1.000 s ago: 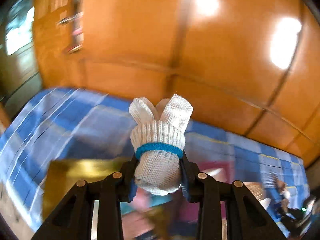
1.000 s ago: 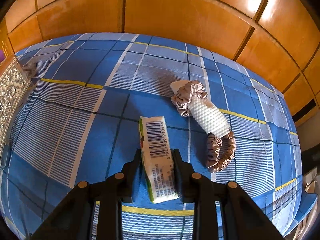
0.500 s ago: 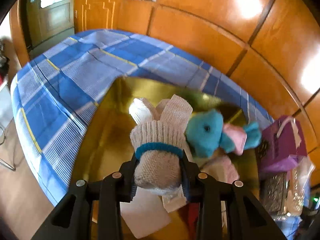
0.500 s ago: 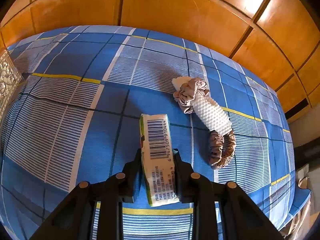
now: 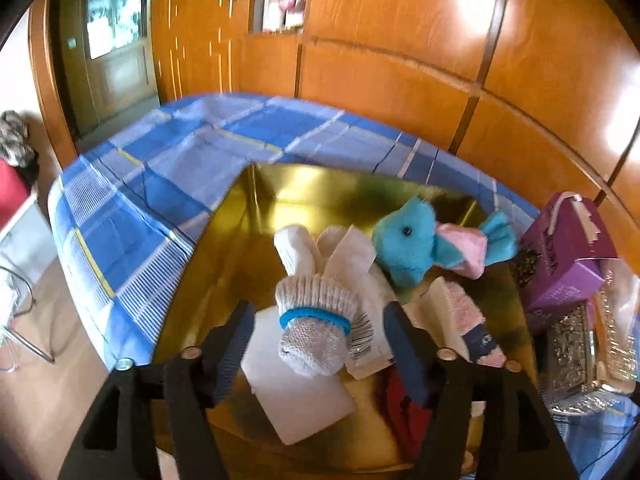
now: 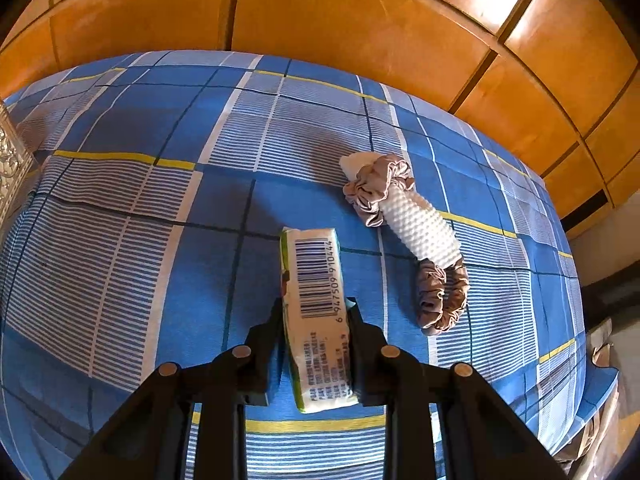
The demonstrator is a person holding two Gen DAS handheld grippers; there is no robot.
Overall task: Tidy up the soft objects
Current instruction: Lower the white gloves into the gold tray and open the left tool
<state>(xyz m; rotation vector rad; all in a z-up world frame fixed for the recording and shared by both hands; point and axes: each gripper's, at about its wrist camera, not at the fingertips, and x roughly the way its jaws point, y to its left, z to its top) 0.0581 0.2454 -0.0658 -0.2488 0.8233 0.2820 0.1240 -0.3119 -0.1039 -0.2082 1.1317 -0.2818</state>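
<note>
Left wrist view: left gripper (image 5: 318, 330) spread wide, jaws apart from the white knit glove bundle (image 5: 316, 312) with the blue band, which sits between them untouched on either side, released. The bundle lies inside the gold box (image 5: 280, 188), on top of a white sheet (image 5: 296, 396). Just beside it to the right is a teal plush toy (image 5: 408, 240) with a pink part, and a pink-white sock (image 5: 468, 320) lower right, all in the box. A purple carton (image 5: 568, 252) stands to the right of the box, a silver patterned box (image 5: 576, 344) below it. Box rests on the blue plaid cloth (image 5: 160, 184); wood panelling (image 5: 400, 60) behind. Right wrist view: right gripper (image 6: 316, 312) clamped on a tissue pack (image 6: 316, 300) with a barcode face up, jaws pressing both long sides. The pack is over the blue plaid cloth (image 6: 120, 220); cannot tell if it touches the cloth. To the right, apart from the pack, a white nubbly roll (image 6: 420, 224) threaded through two beige scrunchies (image 6: 376, 188), one at each end, lying on the cloth.
</note>
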